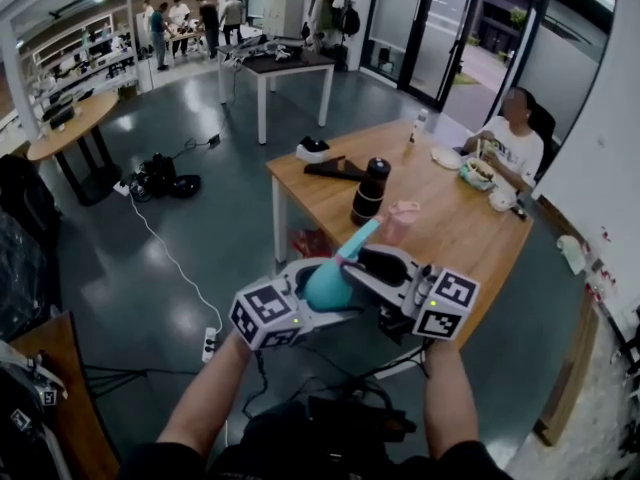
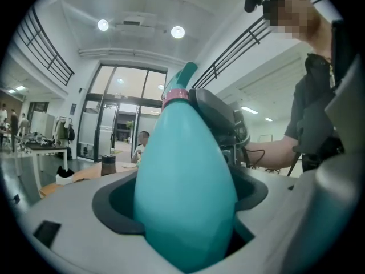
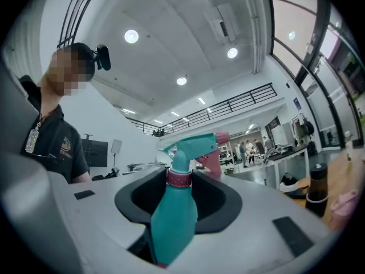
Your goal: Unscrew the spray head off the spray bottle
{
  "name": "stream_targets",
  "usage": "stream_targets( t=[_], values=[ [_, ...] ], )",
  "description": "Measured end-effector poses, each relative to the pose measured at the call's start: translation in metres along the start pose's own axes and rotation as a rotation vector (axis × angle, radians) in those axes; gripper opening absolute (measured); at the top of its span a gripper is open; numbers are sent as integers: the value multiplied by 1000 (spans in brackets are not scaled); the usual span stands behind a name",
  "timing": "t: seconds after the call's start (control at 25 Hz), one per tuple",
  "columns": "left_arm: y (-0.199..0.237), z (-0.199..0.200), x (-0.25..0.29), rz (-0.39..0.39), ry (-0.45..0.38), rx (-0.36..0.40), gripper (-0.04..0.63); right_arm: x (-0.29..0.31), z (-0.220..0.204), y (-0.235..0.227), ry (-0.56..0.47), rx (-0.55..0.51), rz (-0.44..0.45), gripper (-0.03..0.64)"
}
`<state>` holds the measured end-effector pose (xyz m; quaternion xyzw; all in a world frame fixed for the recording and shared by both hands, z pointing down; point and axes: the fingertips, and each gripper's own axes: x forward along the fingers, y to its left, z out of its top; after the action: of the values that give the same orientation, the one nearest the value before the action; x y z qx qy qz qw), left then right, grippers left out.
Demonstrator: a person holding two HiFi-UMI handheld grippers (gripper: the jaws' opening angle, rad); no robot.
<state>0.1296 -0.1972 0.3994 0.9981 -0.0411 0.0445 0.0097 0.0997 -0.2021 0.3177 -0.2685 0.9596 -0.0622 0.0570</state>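
spray bottle [image 1: 326, 284] body clamped in left gripper [image 2: 182, 196] jaws; right gripper [image 3: 179, 201] jaws grip its neck below spray head [image 3: 197, 144].

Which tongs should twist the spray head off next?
Right, probably: the right tongs sit near the pink collar under the spray head, while the left tongs clamp the spray bottle at its belly, steadying it.

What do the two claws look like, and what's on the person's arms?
The left claw and right claw are smooth pale grey shells with dark grey lining. The left cube and right cube on them show black-and-white square markers. A thin black cable hangs below. The person wears short dark sleeves.
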Motion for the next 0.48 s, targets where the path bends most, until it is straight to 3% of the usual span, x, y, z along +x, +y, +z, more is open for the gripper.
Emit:
stream_targets(
  t=[0.2,0.32,0.48],
  values=[
    [23,3,-3,148,-19,6,434,2,2,-5,-8,6,-88,173],
    [37,1,-6,242,-12,28,434,4,1,-11,-2,-2,-191,173],
    [43,-2,-5,308,6,49,434,9,1,-15,3,28,-282,173]
  ],
)
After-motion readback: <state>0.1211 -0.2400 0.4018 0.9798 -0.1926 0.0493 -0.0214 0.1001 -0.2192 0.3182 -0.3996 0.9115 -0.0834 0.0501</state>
